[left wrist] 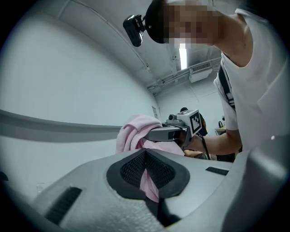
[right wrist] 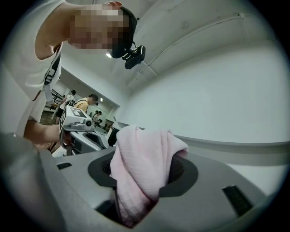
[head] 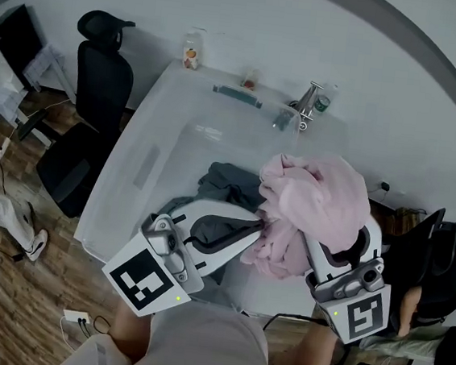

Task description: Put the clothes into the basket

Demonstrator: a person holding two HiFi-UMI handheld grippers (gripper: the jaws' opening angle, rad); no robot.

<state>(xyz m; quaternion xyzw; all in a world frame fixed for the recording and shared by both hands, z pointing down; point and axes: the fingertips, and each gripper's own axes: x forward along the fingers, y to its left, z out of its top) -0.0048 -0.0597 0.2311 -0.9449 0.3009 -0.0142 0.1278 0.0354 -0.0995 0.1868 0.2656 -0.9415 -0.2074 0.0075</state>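
Left gripper [left wrist: 146,176] and right gripper [right wrist: 140,181], fingers [right wrist: 183,174] clamped on pink garment [head: 315,203], grey garment [head: 228,182] beneath, white table [head: 158,154], black chair [head: 101,83] left

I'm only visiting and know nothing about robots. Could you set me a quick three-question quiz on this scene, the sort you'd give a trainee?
1. True or false: only one hand-held gripper is clamping the pink garment.
2. What colour is the second garment, partly hidden behind the pink one? A) grey B) yellow C) red
3. Fill in: in the head view, a black office ___ stands left of the white table.

Key
1. False: the left hand-held gripper and the right hand-held gripper are both shut on it.
2. A.
3. chair.
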